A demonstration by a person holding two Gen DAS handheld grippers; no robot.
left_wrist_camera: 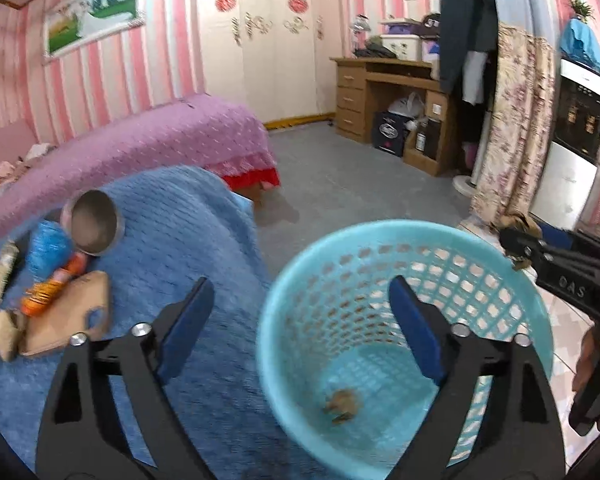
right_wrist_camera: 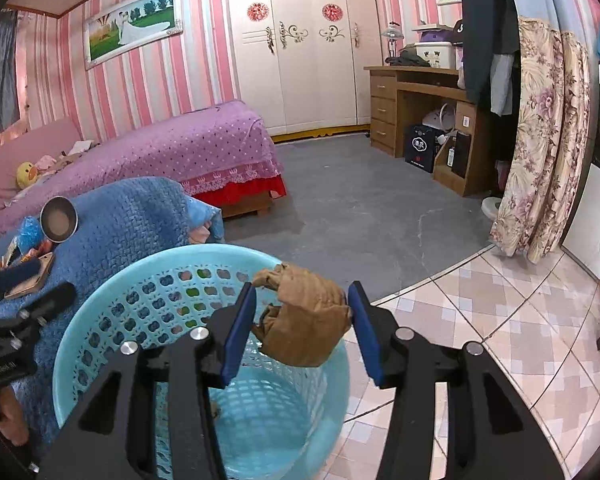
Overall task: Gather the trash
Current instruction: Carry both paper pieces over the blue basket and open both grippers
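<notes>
A light blue plastic basket (left_wrist_camera: 300,280) (right_wrist_camera: 100,308) stands beside a blue-covered table (left_wrist_camera: 188,232). One brown crumpled scrap (left_wrist_camera: 342,402) lies at its bottom. My right gripper (right_wrist_camera: 302,320) is shut on a crumpled brown paper (right_wrist_camera: 306,320) and holds it above the basket's far rim; it also shows in the left wrist view (left_wrist_camera: 516,256). My left gripper (left_wrist_camera: 300,316) is open and empty, straddling the basket's near rim. More trash lies on the table: a blue wrapper (left_wrist_camera: 46,248), an orange wrapper (left_wrist_camera: 48,292) and brown paper scraps (left_wrist_camera: 4,332).
A steel bowl (left_wrist_camera: 94,226) and a wooden board (left_wrist_camera: 68,320) share the table with the trash. A purple-covered bed (right_wrist_camera: 180,148) stands behind, a wooden desk (right_wrist_camera: 412,100) and a floral curtain (right_wrist_camera: 540,140) to the right. Grey floor and tiles surround the basket.
</notes>
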